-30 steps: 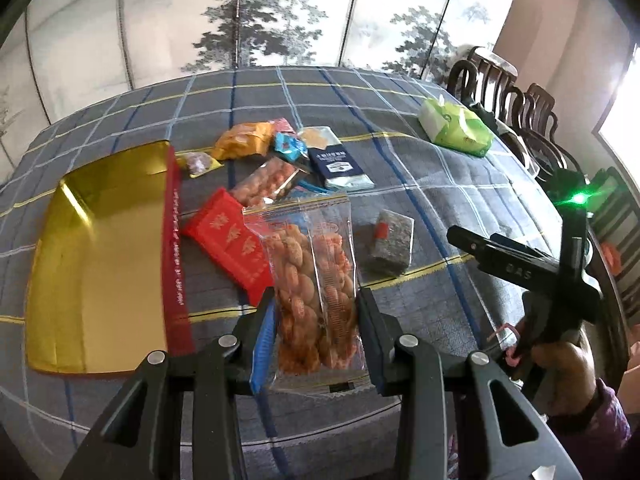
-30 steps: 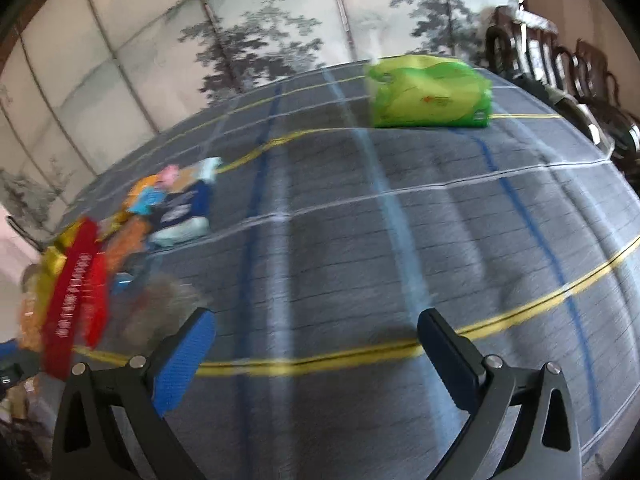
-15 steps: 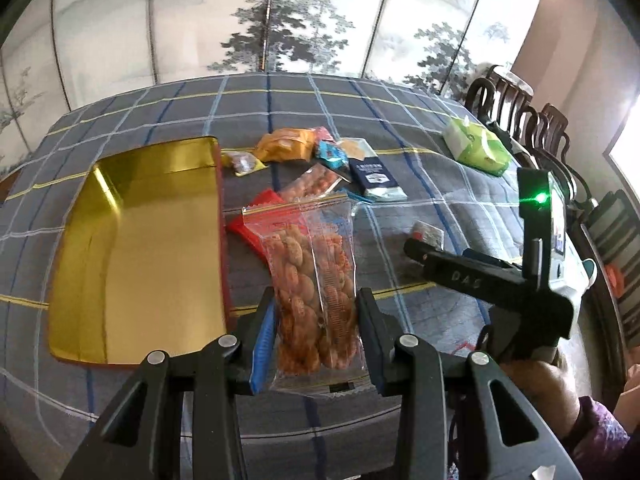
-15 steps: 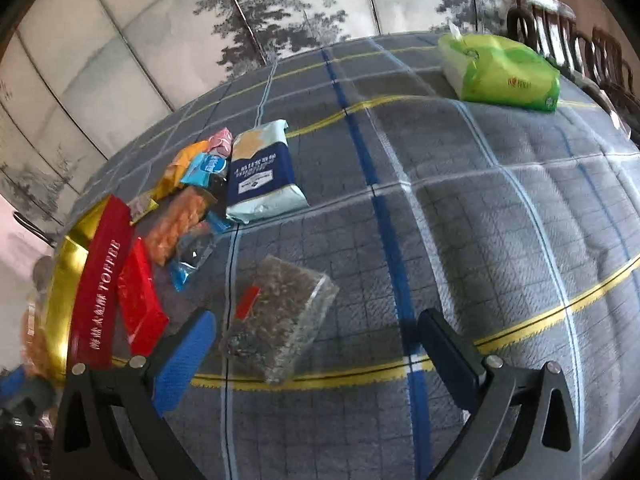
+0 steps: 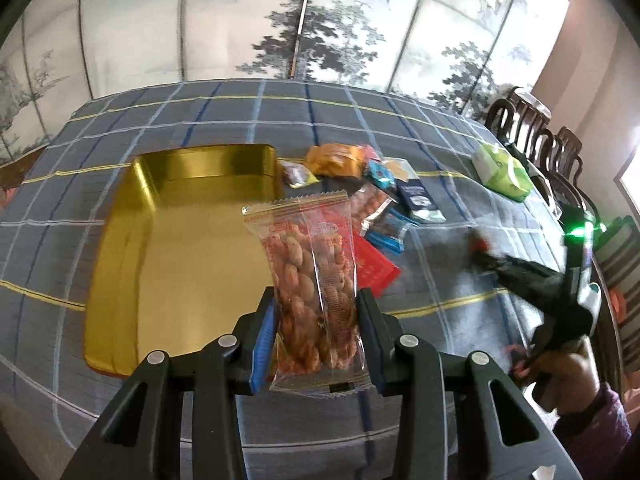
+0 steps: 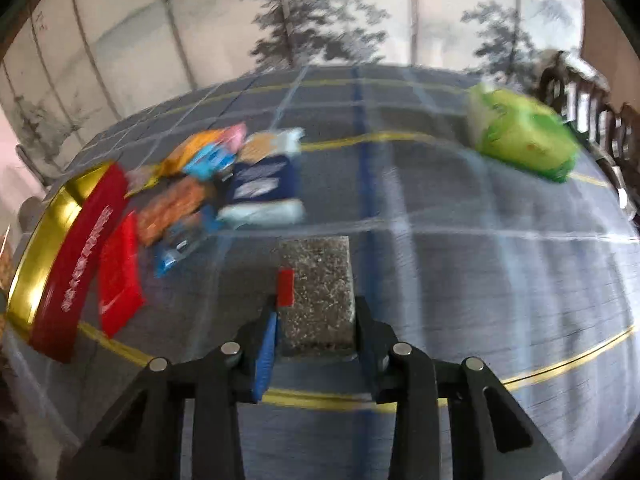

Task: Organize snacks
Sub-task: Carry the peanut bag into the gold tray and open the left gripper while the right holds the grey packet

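Note:
My left gripper [image 5: 316, 344] is shut on a clear bag of orange twisted snacks [image 5: 312, 280] and holds it above the right part of the gold tin [image 5: 132, 240]. My right gripper [image 6: 316, 344] is shut on a grey speckled snack block with a red label [image 6: 320, 292], held over the cloth. It also shows blurred at the right of the left wrist view [image 5: 532, 276]. Several loose packets lie right of the tin: a red packet [image 5: 372, 268], an orange bag [image 5: 336, 160], a navy packet [image 5: 418, 196].
The tin has a red side wall [image 6: 76, 276]. A green tissue pack [image 5: 504, 172] lies at the far right of the grey checked tablecloth [image 5: 200, 120]. Dark wooden chairs [image 5: 528, 124] stand behind it, and a painted folding screen closes the far side.
My left gripper has carried the snack bag leftward over the tin. My right gripper swung to the grey block and closed on it; it was open before.

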Tool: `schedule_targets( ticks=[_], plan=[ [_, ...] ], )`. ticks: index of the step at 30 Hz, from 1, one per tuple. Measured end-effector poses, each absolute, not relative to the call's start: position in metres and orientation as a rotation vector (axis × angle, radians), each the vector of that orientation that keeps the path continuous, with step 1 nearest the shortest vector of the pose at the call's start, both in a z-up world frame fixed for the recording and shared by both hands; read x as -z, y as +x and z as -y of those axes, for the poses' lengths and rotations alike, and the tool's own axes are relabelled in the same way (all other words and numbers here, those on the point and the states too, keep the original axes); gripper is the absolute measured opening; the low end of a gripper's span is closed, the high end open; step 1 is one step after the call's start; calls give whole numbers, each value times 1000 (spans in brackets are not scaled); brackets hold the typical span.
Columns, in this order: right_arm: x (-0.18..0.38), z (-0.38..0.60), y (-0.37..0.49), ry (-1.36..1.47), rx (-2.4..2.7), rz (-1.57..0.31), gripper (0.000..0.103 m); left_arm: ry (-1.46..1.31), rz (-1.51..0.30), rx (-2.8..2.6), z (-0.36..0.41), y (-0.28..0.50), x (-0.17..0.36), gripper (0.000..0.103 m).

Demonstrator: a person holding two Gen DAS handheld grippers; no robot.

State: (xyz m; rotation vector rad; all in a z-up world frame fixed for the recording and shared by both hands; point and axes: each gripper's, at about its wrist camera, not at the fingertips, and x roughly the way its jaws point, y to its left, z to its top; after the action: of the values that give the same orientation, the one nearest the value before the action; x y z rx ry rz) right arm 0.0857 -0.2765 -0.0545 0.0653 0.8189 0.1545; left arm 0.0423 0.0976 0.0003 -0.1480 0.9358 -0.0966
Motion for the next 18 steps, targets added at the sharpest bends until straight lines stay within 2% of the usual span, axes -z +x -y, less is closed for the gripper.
schedule_targets(
  ticks=[9, 18],
  plan=[
    [48, 382, 115, 202, 57, -765, 35, -114, -935, 7, -133, 63, 6, 35],
    [63, 398, 138, 212, 113, -775, 35, -90, -967, -67, -159, 91, 26, 35]
  ],
)
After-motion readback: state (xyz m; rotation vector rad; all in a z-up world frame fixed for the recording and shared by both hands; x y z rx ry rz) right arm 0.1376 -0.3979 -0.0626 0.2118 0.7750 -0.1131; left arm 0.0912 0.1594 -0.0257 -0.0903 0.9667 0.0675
